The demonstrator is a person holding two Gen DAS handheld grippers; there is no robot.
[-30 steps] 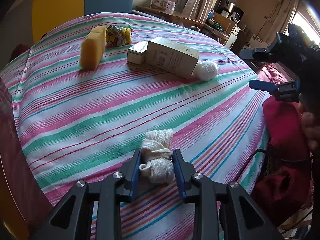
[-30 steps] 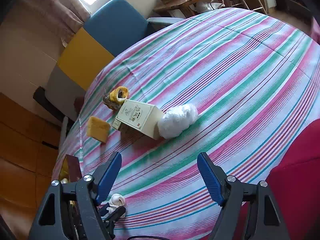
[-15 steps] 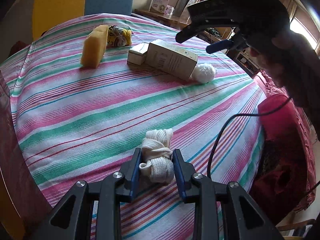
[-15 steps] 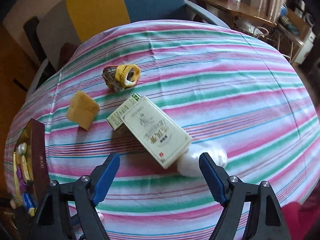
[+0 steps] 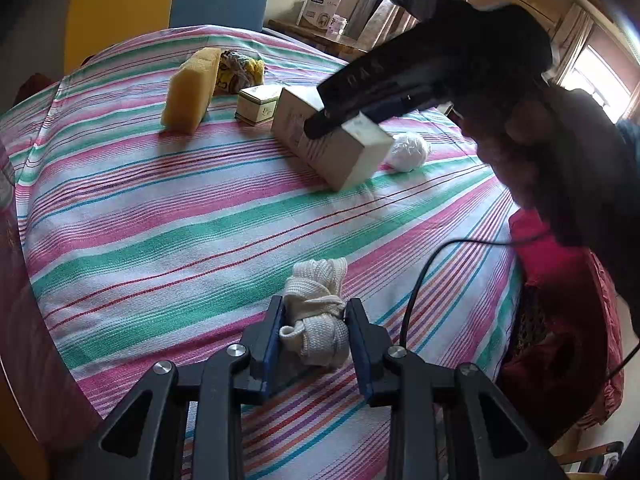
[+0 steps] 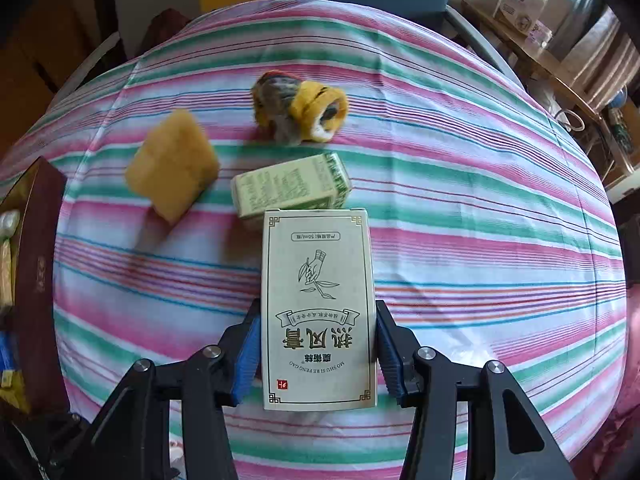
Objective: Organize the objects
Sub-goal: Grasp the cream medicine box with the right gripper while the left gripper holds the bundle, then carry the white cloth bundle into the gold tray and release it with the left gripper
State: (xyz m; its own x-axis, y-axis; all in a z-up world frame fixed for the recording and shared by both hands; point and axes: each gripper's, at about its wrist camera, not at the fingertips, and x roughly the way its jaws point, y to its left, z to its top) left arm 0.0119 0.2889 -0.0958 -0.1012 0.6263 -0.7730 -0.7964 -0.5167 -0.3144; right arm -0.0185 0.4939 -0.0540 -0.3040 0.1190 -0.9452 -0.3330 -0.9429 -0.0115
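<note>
My left gripper (image 5: 316, 332) is clamped on the white rope bundle (image 5: 318, 312), low over the near edge of the striped tablecloth (image 5: 180, 216). My right gripper (image 6: 318, 344) is closing its jaws around the cream box (image 6: 318, 304), pads at both long sides. The box's far end sits by the small green-printed box (image 6: 292, 190), with the yellow sponge (image 6: 172, 170) to the left.

sponge (image 6: 172, 164) left of small box (image 6: 292, 190) | large box (image 6: 318, 304) in front — touching
</note>
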